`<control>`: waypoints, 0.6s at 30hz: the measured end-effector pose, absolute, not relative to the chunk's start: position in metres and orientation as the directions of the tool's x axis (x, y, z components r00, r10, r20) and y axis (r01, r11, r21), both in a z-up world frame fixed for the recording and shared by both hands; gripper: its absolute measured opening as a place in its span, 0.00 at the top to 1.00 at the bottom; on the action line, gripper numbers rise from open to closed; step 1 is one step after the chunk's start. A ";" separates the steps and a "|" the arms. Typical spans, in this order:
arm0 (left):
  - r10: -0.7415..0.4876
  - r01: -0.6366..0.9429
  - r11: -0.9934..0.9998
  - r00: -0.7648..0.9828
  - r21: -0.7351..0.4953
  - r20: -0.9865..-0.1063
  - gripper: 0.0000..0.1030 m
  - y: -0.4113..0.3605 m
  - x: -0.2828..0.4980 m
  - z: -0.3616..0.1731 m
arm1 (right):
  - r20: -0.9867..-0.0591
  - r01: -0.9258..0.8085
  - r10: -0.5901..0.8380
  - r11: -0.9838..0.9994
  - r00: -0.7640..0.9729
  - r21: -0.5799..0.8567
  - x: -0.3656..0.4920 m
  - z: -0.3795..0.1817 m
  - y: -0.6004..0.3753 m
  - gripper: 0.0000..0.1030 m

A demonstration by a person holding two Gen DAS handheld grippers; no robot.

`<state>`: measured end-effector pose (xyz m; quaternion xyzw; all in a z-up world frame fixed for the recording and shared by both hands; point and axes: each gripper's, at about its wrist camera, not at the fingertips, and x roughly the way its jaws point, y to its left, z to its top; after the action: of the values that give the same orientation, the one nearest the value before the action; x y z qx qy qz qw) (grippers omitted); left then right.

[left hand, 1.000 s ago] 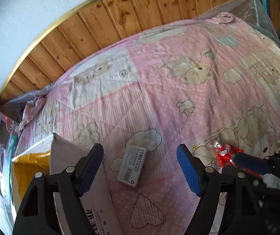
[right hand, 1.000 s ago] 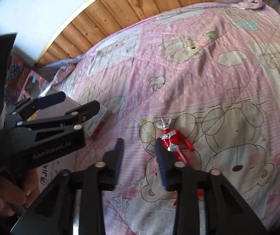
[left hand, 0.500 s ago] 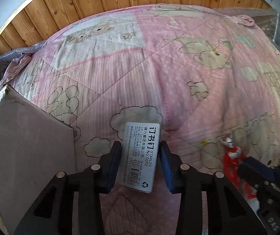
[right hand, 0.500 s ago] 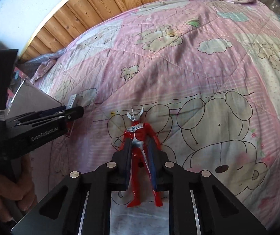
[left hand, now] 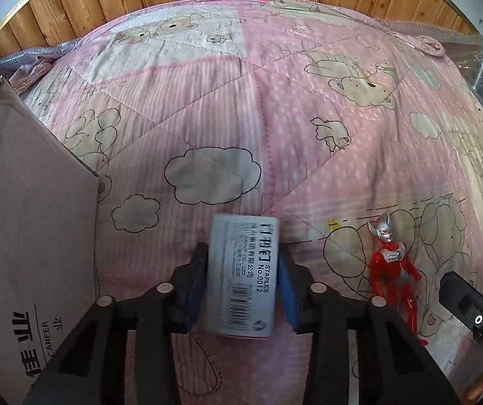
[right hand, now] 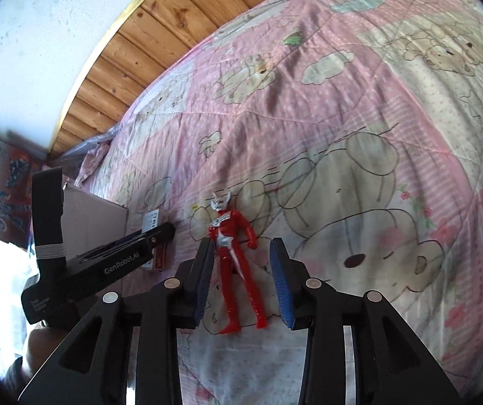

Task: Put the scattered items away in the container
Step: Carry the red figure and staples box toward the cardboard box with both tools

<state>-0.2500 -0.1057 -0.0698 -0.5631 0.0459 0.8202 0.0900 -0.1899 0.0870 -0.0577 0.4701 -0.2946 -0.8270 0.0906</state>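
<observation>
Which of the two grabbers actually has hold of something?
The left gripper: it pinches the staples box. The right gripper stands open around the red figure.

Cardboard box (left hand: pixel 32 222) wall stands left; quilt (left hand: pixel 275 108) ahead lies open.

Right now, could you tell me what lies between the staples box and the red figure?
Only bare pink quilt. The left wrist view shows it between the staples box and the red figure.

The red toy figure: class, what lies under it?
The red toy figure lies on the pink quilt, over a printed bear outline. The patch of quilt directly beneath its body is covered, so unseen.
</observation>
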 end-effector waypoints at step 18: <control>0.233 -0.166 -0.969 -0.366 -0.184 -0.901 0.62 -0.133 -0.183 -0.027 | -0.785 -0.054 -0.370 -0.889 -0.497 0.454 -0.164 -0.047 0.071 0.76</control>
<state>-0.1829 -0.1329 -0.0269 -0.5501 -0.0308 0.8257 0.1208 -0.1644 0.0710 -0.0473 0.4927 -0.2155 -0.8378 0.0942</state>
